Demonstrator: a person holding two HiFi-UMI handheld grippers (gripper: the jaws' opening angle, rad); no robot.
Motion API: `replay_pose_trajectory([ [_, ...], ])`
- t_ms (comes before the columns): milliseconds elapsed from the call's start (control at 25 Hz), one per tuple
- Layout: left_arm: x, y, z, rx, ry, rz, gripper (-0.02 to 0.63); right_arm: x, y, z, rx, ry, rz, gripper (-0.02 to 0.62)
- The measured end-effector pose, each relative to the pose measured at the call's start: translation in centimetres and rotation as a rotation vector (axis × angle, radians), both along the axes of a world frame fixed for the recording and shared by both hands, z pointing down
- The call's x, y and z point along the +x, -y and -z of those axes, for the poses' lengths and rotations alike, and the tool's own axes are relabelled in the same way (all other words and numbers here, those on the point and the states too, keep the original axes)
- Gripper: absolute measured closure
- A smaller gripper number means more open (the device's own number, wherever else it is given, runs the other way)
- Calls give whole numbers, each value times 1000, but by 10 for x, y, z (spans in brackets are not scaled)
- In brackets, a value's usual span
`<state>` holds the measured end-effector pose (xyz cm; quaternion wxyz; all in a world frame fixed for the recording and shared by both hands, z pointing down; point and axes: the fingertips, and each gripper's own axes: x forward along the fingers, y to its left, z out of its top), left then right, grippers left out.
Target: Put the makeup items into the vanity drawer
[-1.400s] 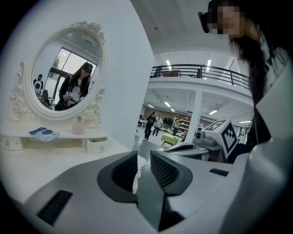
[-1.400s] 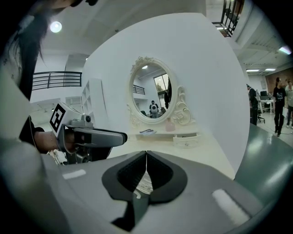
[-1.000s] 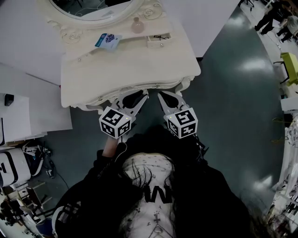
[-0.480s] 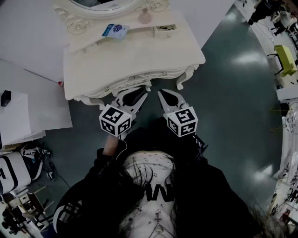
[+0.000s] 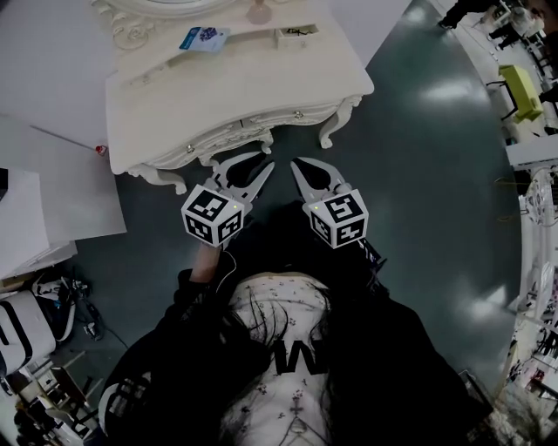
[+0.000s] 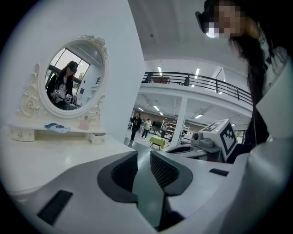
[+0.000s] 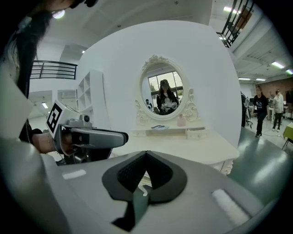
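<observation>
Cream vanity [image 5: 235, 83] stands just ahead of both claws; the blue packet [image 5: 202, 37] and pink bottle [image 5: 258, 12] sit on its back shelf [image 5: 248, 38], well beyond the tips, and the front drawer [image 5: 244, 131] nearest them looks closed. Our left gripper [image 6: 143, 156] gapes, empty; our right gripper [image 7: 145, 154] is pinched together on nothing. Reaching across, we risk toppling the bottle with a stray jaw. A second ago the tips met the vanity's edge; now floor [image 5: 418, 174] shows between.
</observation>
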<state>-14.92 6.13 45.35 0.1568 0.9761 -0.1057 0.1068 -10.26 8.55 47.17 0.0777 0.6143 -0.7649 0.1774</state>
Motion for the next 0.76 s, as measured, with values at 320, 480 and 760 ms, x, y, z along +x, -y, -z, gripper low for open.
replay_pose_trajectory([
  [320,-4,-7,5,15,-11,-9,518,-4,-5,3,10,-9,-3,586],
  [480,-10,-7,7,22,-17,-4,518,-11,-5,4,16,-13,3,586],
  [760,-14,-6,6,34,-21,-10,518,-15,-2,4,27,-22,4,586],
])
